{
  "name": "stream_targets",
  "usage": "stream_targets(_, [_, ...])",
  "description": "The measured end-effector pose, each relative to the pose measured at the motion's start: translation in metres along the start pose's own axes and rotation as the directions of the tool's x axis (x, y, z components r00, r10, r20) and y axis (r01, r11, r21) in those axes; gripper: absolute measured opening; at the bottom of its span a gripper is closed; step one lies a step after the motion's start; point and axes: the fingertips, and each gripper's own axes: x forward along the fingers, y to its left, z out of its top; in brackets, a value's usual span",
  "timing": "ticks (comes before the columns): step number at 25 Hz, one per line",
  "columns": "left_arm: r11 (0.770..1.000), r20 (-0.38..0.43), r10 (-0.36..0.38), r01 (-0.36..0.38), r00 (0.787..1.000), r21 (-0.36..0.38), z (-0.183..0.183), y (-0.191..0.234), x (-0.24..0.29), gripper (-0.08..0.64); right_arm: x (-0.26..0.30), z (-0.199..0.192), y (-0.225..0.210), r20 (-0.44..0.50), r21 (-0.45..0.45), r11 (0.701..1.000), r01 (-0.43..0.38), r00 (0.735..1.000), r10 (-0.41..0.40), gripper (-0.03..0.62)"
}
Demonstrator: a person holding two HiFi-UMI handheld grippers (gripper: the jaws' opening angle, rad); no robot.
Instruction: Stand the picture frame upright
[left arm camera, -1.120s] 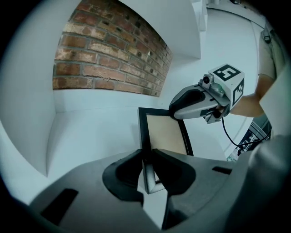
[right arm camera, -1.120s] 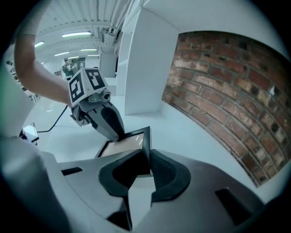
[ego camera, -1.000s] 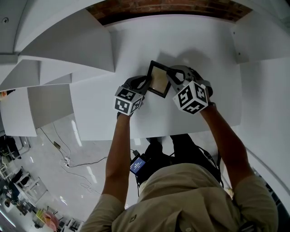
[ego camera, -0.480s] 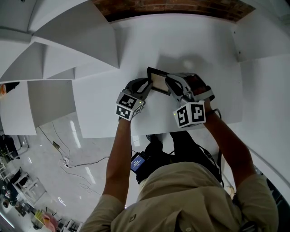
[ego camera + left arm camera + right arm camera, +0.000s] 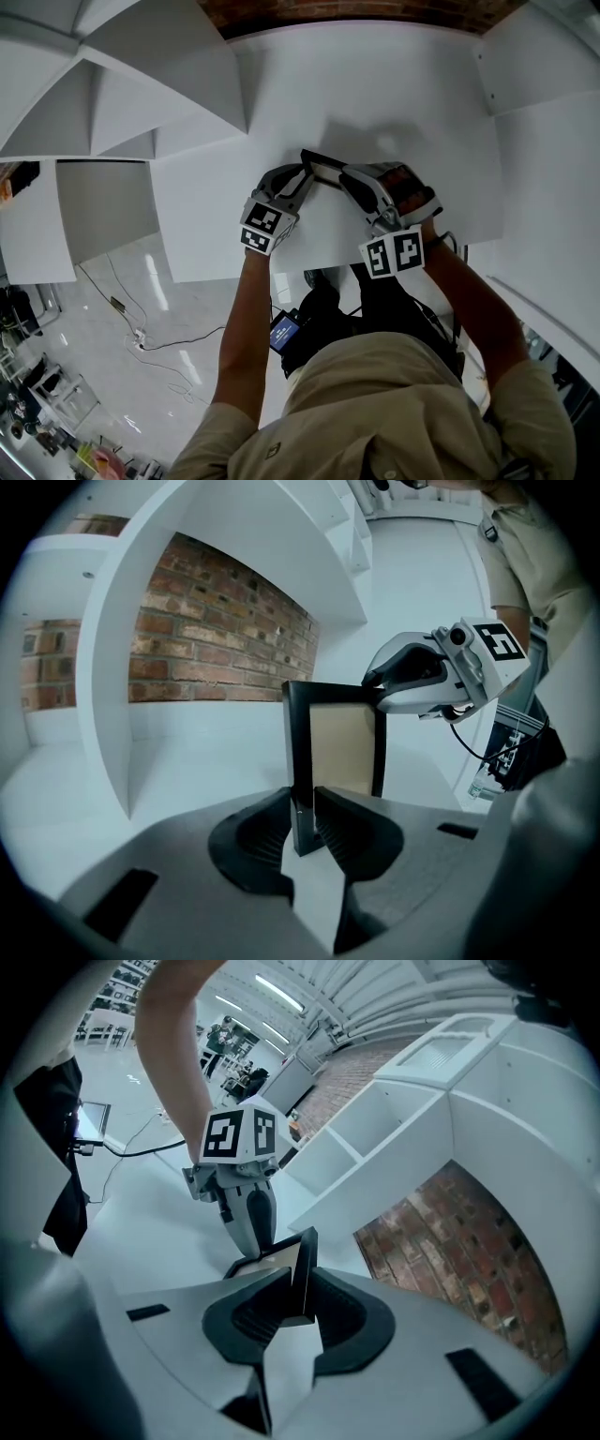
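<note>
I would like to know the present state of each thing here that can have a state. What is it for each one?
picture frame: nearly upright over the white surface, gripped on two sides.
left tool: shut on one side edge of the picture frame.
right tool: shut on the opposite side of the picture frame.

black-rimmed tan picture frame [image 5: 343, 752]: bottom edge hidden behind left gripper [image 5: 302, 806] jaws; contact with white table [image 5: 178, 761] can't tell.
</note>
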Motion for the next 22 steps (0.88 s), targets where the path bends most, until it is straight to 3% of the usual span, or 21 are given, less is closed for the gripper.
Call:
stream_targets(5, [1.000, -0.001, -0.015, 0.015, 1.000, 0.017, -0.003, -0.010, -0.007, 0.077, -0.013, 0.001, 0.019, -0.001, -0.023, 1.000, -0.018, 1.000, 0.018, 0.075])
stream_targets(22, [0.999, 0.010, -0.024, 0.024, 1.000, 0.039, -0.008, -0.015, -0.016, 0.077, -0.023, 0.016, 0.039, 0.086, 0.021, 0.996, -0.086, 0.993, 0.084, 0.118])
